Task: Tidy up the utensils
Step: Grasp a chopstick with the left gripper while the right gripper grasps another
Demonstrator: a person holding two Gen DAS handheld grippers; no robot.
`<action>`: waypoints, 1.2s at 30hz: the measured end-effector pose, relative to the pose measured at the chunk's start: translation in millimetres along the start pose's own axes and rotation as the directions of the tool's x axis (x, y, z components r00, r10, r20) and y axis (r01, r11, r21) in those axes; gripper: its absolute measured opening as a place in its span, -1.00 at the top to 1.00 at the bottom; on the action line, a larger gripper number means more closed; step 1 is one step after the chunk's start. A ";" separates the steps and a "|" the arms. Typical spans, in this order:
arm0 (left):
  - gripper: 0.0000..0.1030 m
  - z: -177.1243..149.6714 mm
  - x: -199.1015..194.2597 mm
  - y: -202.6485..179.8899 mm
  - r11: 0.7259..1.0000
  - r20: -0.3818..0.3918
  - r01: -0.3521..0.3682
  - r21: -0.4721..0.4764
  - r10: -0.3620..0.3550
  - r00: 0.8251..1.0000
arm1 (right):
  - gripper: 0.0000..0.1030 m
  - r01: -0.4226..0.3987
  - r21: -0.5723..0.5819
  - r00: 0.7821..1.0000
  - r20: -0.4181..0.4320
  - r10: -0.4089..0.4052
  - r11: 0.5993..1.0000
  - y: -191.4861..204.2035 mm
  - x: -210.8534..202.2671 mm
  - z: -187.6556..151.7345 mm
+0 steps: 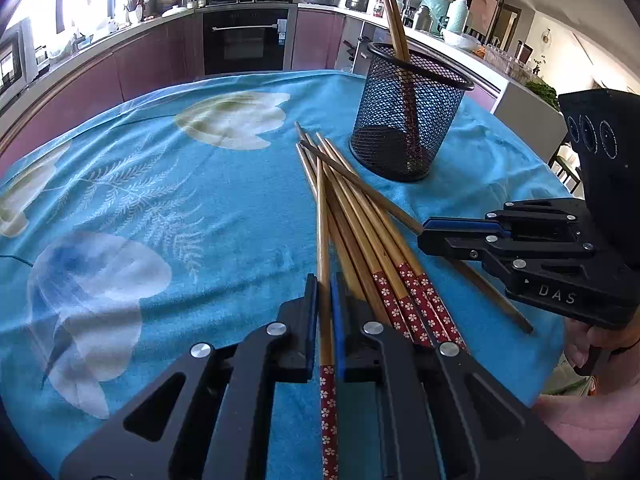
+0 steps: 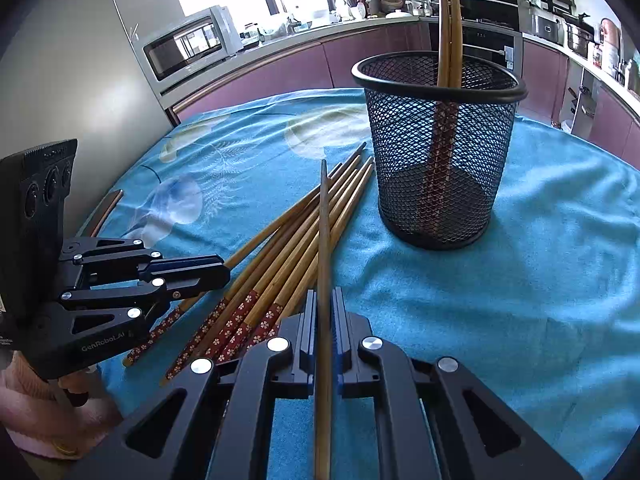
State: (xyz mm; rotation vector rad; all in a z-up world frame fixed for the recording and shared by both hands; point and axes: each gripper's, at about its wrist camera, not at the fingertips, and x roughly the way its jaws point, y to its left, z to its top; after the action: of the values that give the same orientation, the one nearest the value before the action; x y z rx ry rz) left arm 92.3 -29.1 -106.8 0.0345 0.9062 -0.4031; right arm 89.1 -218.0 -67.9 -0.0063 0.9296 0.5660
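Several bamboo chopsticks with red flowered ends [image 1: 360, 236] [image 2: 280, 252] lie in a loose pile on the blue tablecloth. A black mesh cup [image 1: 408, 116] [image 2: 438, 148] stands behind the pile and holds two chopsticks [image 1: 394, 16] [image 2: 448, 28] upright. My left gripper [image 1: 325, 292] is shut on one chopstick [image 1: 322, 220] at the pile's near end. My right gripper [image 2: 323, 300] is shut on another chopstick [image 2: 323, 240] that points toward the cup. In the left wrist view the right gripper [image 1: 430, 232] grips that chopstick [image 1: 360, 178] from the right side.
The round table has a blue flowered cloth [image 1: 160, 200] [image 2: 520, 300]. Kitchen counters, an oven [image 1: 246, 40] and a microwave [image 2: 188, 44] stand behind it. The left gripper [image 2: 218, 272] shows at the left of the right wrist view.
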 end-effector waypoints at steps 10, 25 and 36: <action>0.72 6.8 7.5 3.2 1.000 -0.014 -0.001 0.007 0.001 1.000 | 0.82 0.044 -0.039 0.999 -0.014 -0.045 0.998 -0.1 12.9 10.9; 0.85 16.0 9.5 7.7 1.000 -0.008 -0.011 -0.017 0.011 1.000 | 0.87 0.029 -0.049 0.999 0.025 -0.028 0.998 -2.9 2.8 12.4; 0.85 17.7 -14.1 7.3 0.999 0.050 0.026 -0.024 -0.025 0.998 | 0.86 0.009 -0.063 0.998 0.057 -0.005 0.998 2.5 -14.7 12.7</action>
State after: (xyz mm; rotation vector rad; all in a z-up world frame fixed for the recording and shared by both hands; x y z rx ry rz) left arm 100.6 -21.3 -85.9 -0.0092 0.8627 -0.4150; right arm 90.7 -219.5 -48.4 -0.0496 0.8558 0.5860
